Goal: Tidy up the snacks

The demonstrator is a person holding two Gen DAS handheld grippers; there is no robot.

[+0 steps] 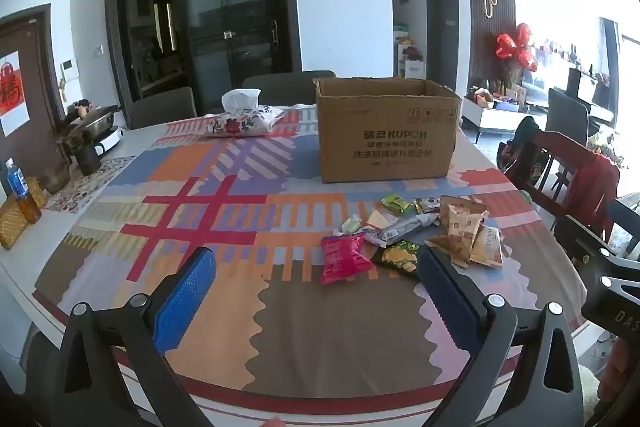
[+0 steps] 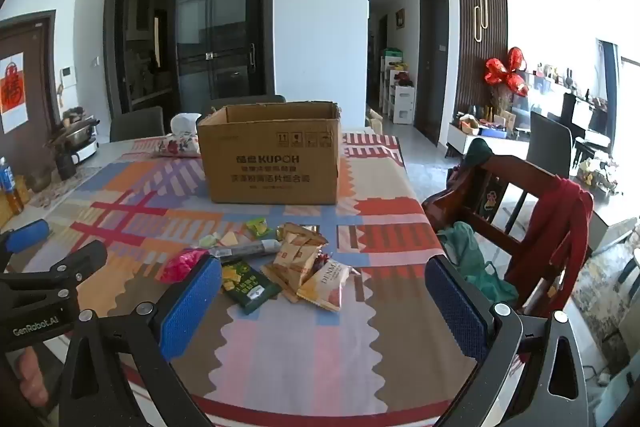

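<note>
Nearest, left gripper (image 1: pixel 316 275) and right gripper (image 2: pixel 324 291), both spread wide, gripping nothing, above the tablecloth (image 1: pixel 200 211). Beyond, scattered snacks (image 2: pixel 280 259). Farther back, open cardboard box (image 2: pixel 272 163) upright, past the snacks.

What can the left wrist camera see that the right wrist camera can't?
Only the left wrist view shows the tissue cover's whole flowery top; in the right wrist view the cardboard box hides most of it. Only the right wrist view shows the green cloth on the wooden chair, and the left gripper from the side. Both show the box, the snack pile, the patterned tablecloth and the red balloons.
</note>
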